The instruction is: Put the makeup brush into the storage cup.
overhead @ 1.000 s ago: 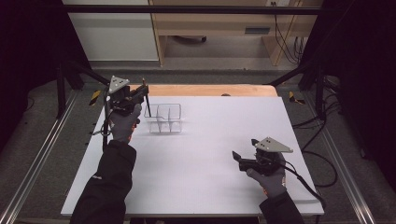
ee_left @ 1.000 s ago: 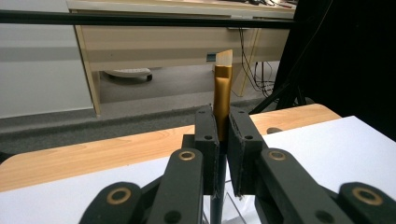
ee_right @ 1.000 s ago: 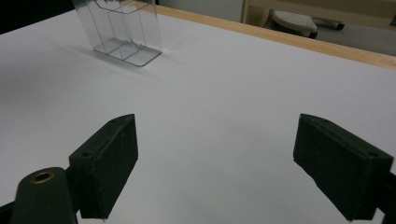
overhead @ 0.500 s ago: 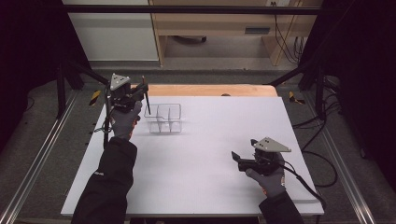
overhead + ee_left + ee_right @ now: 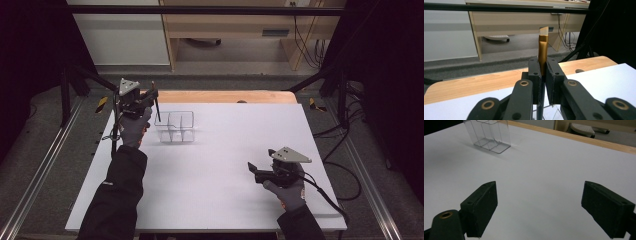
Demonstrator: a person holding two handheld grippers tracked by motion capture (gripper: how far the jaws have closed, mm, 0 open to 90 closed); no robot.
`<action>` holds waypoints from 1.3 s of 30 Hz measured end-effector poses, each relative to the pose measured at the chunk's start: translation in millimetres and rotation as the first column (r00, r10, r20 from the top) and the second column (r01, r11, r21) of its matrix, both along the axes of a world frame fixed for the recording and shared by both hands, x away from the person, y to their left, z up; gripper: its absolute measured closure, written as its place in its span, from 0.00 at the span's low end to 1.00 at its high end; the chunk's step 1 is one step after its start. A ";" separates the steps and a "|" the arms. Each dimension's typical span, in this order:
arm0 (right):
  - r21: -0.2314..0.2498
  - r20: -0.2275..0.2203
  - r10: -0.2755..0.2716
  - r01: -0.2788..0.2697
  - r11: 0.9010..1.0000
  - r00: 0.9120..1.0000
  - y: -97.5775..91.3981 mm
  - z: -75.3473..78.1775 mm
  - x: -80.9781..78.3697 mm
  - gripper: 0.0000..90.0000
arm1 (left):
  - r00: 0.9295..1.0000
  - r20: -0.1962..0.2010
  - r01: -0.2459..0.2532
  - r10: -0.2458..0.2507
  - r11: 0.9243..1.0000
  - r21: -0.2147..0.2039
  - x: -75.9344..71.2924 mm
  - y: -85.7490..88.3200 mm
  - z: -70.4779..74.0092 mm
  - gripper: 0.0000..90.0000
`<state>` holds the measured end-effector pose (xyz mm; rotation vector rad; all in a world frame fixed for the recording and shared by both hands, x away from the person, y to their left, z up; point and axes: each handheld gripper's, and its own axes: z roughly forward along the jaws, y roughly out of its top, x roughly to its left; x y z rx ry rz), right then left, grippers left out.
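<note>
While the broad white table sheet [image 5: 210, 175] lies bare between the hands, the clear plastic divided organiser [image 5: 174, 126] stands near its far left edge. Beside it, the left gripper [image 5: 150, 95] clenches a gold-handled brush [image 5: 543, 50] upright, barely moved since earlier. The right gripper [image 5: 251, 169] rests unmoved, jaws spread, holding nothing.
</note>
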<state>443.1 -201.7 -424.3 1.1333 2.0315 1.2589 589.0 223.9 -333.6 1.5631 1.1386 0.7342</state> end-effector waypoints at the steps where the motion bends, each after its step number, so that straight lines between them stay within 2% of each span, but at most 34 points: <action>1: 0.001 -0.002 0.001 -0.001 1.000 1.000 0.1 -0.2 0.1 0.16 | 1.000 -0.002 0.001 -0.001 1.000 0.003 0.4 -0.2 -0.7 0.91; 10: 0.001 -0.002 -0.001 0.001 1.000 1.000 -0.1 0.1 0.1 0.16 | 1.000 -0.008 0.000 0.001 1.000 0.022 2.8 -1.8 -6.1 0.91; 17: -0.005 -0.004 -0.001 0.001 1.000 1.000 1.5 -1.9 0.8 0.16 | 1.000 -0.011 0.004 -0.003 1.000 0.020 2.9 -1.8 -12.2 0.91; 39: 0.001 -0.005 0.004 -0.004 1.000 1.000 2.1 -2.0 0.6 0.16 | 0.999 -0.047 0.001 0.000 1.000 0.031 1.8 -2.2 -41.6 0.92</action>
